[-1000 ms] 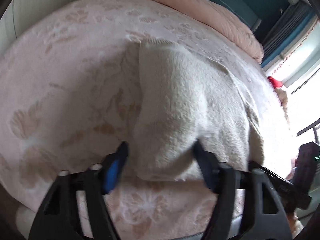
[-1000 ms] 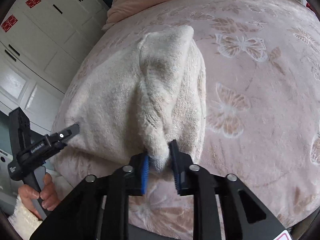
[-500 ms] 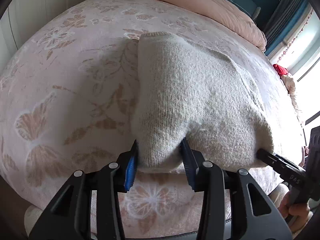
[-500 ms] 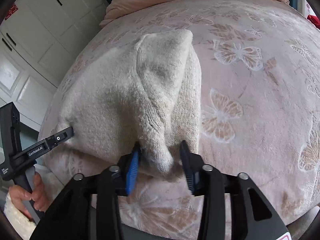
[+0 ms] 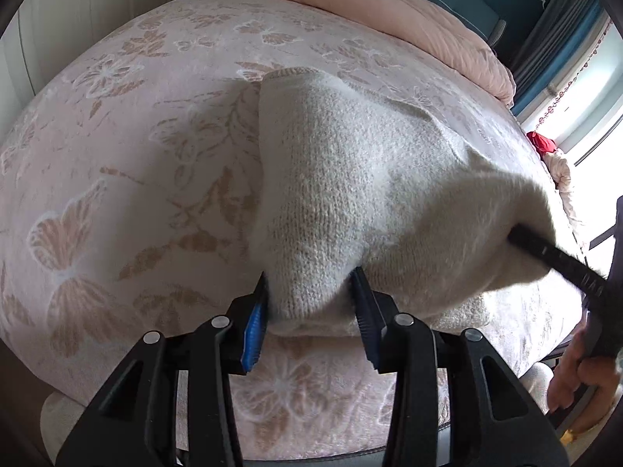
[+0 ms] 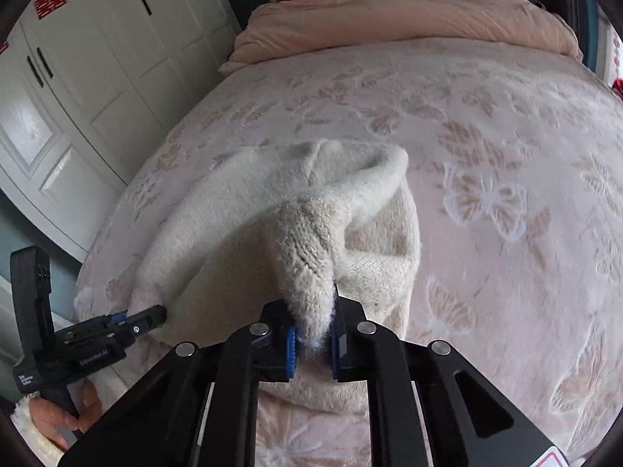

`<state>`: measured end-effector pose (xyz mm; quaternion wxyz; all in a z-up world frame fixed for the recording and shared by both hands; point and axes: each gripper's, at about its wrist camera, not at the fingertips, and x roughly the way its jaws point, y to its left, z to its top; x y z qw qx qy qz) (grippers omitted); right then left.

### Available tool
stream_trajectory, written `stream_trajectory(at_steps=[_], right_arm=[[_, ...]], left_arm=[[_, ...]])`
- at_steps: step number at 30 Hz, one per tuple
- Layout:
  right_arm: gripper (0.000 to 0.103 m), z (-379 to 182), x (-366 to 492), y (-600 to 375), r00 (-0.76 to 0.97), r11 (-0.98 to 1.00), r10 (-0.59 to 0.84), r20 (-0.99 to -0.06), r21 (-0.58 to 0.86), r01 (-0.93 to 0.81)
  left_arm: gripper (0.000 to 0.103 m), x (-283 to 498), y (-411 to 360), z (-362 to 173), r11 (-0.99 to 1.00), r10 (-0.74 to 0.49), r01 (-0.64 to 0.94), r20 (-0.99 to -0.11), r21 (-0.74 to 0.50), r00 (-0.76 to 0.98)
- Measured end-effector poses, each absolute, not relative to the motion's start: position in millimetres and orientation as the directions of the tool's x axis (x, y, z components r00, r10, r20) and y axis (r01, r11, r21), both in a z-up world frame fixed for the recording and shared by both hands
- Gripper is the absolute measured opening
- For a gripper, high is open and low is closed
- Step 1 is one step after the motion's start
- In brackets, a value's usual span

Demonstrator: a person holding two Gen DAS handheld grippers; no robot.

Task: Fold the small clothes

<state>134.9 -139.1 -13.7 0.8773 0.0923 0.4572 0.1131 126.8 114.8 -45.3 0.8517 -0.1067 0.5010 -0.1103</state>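
A cream knitted sweater [image 5: 350,163] lies partly bunched on the pink butterfly bedspread [image 5: 117,155]. My left gripper [image 5: 309,292] is shut on a thick fold at the sweater's near edge, both pads pressing the knit. In the right wrist view my right gripper [image 6: 314,311] has its jaws closing on a pinched, fluffy corner of the sweater [image 6: 233,214], raised off the bed with the cloth draping down behind. The left gripper [image 6: 155,315] shows at the sweater's left edge, and the right gripper's finger [image 5: 545,251] pokes into its right edge.
A rolled pink quilt [image 6: 409,11] lies across the far end of the bed. White wardrobe doors [image 6: 97,58] stand to the left. A hand [image 6: 58,424] holds the left gripper's handle; another hand [image 5: 572,373] is at the right near the bright window.
The right gripper let its jaws out, closed them again on the sweater corner and rose with it. The left gripper narrowed onto the near fold and has stayed there.
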Motion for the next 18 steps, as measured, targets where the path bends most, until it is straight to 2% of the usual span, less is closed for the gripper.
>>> stream_trajectory(at_steps=[2, 4, 8, 14, 16, 18], right_arm=[[0.012, -52.8, 137.4, -142.0, 0.463, 0.961, 0.27, -0.844, 0.268, -0.072], [0.015, -74.1, 123.5, -151.6, 0.478, 0.943, 0.305, -0.824, 0.33, -0.033], [0.026, -58.6, 102.4, -169.7, 0.495, 0.901, 0.359, -0.791, 0.433, 0.039], [0.042, -25.8, 59.7, -177.4, 0.54, 0.923, 0.283, -0.793, 0.379, 0.072], [0.044, -13.8, 46.3, -175.9, 0.561, 0.928, 0.256, -0.787, 0.362, 0.085], [0.052, -1.4, 32.0, -169.3, 0.597, 0.945, 0.205, -0.775, 0.316, 0.086]], left_arm=[[0.04, 126.8, 113.5, -50.7, 0.957, -0.281, 0.076, -0.839, -0.279, 0.467], [0.043, 127.2, 114.3, -62.2, 0.96, -0.27, 0.062, -0.852, -0.271, 0.449], [0.051, 123.8, 118.2, -67.9, 0.964, -0.259, 0.068, -0.852, -0.257, 0.454], [0.054, 107.9, 120.0, -30.6, 0.972, -0.235, 0.104, -0.828, -0.212, 0.509], [0.064, 94.3, 116.8, -9.5, 0.979, -0.205, 0.116, -0.808, -0.169, 0.552], [0.084, 77.3, 108.6, 9.2, 0.986, -0.166, 0.121, -0.781, -0.116, 0.602]])
